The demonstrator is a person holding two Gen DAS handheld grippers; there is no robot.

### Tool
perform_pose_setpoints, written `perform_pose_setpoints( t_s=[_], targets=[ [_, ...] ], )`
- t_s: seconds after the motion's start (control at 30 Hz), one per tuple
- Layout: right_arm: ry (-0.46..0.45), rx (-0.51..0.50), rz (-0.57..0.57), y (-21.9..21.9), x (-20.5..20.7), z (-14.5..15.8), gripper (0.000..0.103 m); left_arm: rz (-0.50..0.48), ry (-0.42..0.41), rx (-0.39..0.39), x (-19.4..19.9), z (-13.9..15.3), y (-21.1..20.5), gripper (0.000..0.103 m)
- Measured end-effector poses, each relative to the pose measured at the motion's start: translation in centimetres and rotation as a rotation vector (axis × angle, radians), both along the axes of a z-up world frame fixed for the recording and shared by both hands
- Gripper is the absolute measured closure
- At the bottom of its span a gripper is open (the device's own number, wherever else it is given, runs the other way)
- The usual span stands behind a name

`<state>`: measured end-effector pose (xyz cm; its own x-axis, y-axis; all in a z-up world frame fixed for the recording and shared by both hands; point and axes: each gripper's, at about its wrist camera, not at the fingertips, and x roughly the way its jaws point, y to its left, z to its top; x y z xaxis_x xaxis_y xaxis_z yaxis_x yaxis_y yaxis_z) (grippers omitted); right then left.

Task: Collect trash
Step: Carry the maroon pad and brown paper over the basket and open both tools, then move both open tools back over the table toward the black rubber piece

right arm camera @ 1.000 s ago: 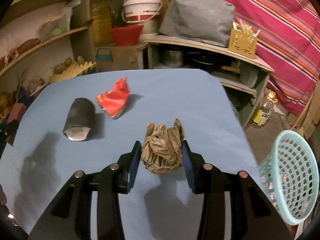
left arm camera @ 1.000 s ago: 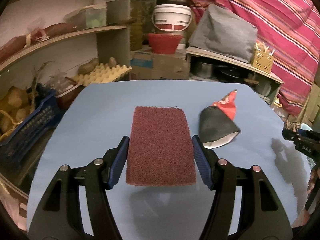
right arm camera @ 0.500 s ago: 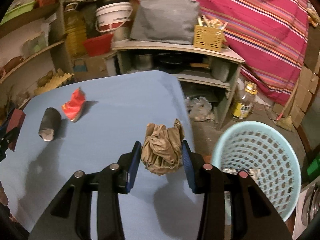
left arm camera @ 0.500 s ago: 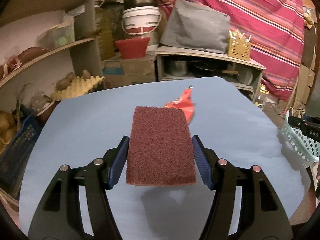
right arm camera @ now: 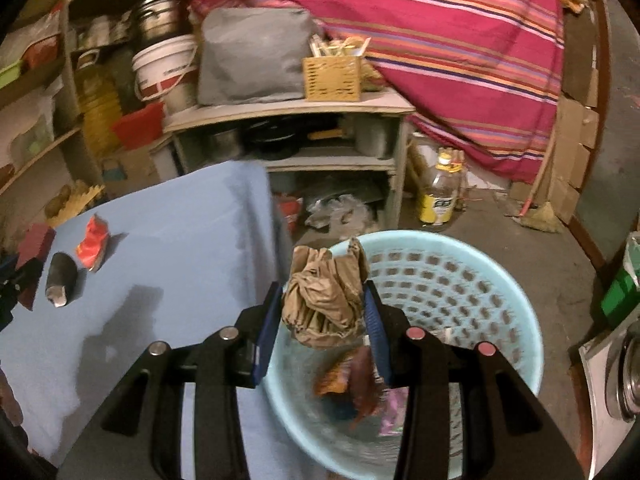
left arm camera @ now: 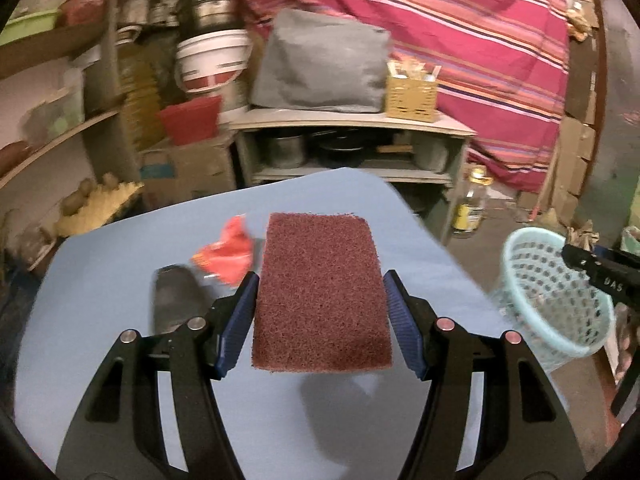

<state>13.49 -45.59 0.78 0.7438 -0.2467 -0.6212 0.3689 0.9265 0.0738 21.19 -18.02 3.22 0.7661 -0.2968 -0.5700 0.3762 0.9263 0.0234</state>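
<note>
The right gripper [right arm camera: 323,314] is clamping crumpled brown paper [right arm camera: 324,300] over the blue basket [right arm camera: 520,320]; centre before releasing, while the left gripper [left arm camera: 320,304] is gripping the maroon scouring pad [left arm camera: 320,292]

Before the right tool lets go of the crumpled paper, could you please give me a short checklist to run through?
1. Right tool shut on the crumpled paper: ok.
2. Paper over the blue basket: ok, near its table-side rim.
3. Room in the basket: ok, only a few wrappers at the bottom.
4. Left tool shut on the scouring pad: ok.
5. Trash left on the table: not ok, a red wrapper and a dark tube remain.
</note>
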Motion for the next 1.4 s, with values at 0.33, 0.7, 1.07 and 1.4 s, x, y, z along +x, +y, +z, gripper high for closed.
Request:
perform_pose_setpoints(
  t_s=[0.33, 0.7, 1.07, 1.4],
  targets=[
    [-0.02, -0.025, -0.111, -6.0, -3.4, 0.1, 0.062, -0.152, 0.011, -0.015, -1.6, -1.1, -11.2, 0.041],
    [-0.002, 0.08, -0.208, -11.9, -5.8, -2.8, 0.062, -0.312, 0.066, -0.021, -3.5, -3.0, -21.7, 0.041],
    [0.004, 0.097, -0.201, -12.4, -5.6, -3.6, 0.062, -0.32, 0.048, -0.044, -4.0, -2.1, -23.0, 0.011],
    [-0.018, 0.055, -0.177, -10.1, -4.0, -2.8, 0.031, -0.188, 0.05, -0.034, -1.7, -2.0, -16.3, 0.006]
  ],
)
